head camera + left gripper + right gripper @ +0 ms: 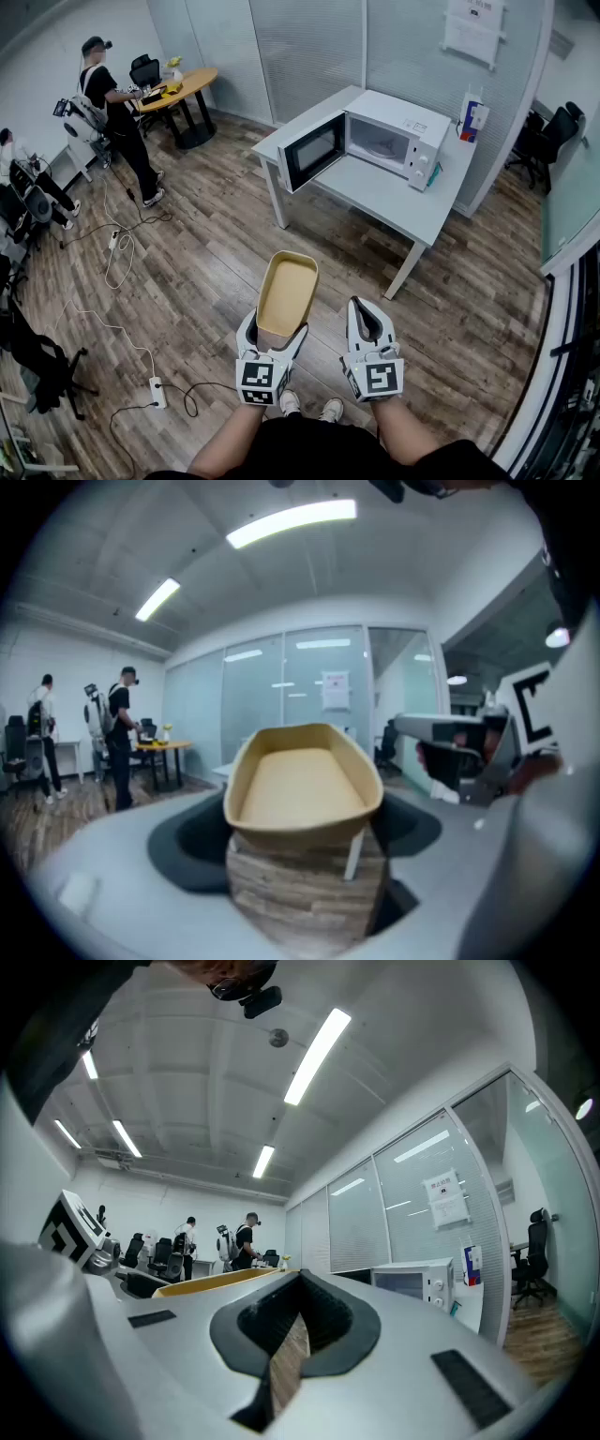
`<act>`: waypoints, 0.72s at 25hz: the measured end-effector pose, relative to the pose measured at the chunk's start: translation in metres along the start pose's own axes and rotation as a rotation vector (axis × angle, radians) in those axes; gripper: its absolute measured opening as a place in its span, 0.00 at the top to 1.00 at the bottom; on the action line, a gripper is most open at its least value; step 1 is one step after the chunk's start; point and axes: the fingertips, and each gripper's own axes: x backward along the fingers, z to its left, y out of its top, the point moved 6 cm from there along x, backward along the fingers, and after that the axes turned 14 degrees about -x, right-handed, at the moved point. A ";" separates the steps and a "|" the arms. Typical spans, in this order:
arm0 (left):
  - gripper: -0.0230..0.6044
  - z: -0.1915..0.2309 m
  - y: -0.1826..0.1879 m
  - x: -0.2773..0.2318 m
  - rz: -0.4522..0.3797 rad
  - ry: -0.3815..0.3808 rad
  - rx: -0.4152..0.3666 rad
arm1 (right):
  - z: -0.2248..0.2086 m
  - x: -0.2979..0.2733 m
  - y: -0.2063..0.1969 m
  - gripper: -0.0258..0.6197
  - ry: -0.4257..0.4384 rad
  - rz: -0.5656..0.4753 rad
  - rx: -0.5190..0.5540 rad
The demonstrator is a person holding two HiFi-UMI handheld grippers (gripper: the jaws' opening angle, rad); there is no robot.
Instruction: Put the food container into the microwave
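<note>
Container (pixel 288 291) gripped by left gripper (pixel 275 330) | right gripper (pixel 368 314) closed, empty | microwave (pixel 394 141) well ahead, door (pixel 312 150) open

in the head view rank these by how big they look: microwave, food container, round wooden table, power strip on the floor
1. microwave
2. food container, but it is nearest the camera, so unsure
3. round wooden table, close to the container
4. power strip

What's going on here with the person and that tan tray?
A person holds a tan food container in the left hand-held gripper, whose jaws are closed on its near end. The right hand-held gripper is shut and empty. The microwave sits on a grey table across the room, door open. The container is not yet inside.
</note>
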 end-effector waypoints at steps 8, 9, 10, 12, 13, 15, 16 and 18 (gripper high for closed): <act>0.23 0.024 -0.008 0.013 -0.006 -0.012 0.000 | 0.032 -0.005 -0.006 0.96 0.002 -0.017 -0.024; 0.23 0.027 -0.009 0.014 -0.008 -0.016 0.000 | 0.036 -0.006 -0.006 0.96 0.007 -0.028 -0.038; 0.23 0.031 -0.010 0.015 -0.009 -0.021 0.000 | 0.040 -0.007 -0.006 0.96 0.015 -0.039 -0.054; 0.23 0.038 -0.012 0.017 -0.014 -0.031 0.004 | 0.049 -0.010 -0.007 0.96 0.027 -0.050 -0.072; 0.23 0.042 -0.013 0.018 -0.017 -0.035 0.005 | 0.054 -0.013 -0.008 0.96 0.030 -0.048 -0.073; 0.23 0.049 -0.015 0.019 -0.024 -0.044 0.004 | 0.063 -0.017 -0.012 0.96 0.037 -0.034 -0.073; 0.23 0.053 -0.016 0.018 -0.028 -0.049 0.002 | 0.067 -0.019 -0.014 0.96 0.040 -0.026 -0.072; 0.23 0.060 -0.017 0.017 -0.036 -0.060 -0.001 | 0.074 -0.022 -0.017 0.96 0.043 -0.017 -0.068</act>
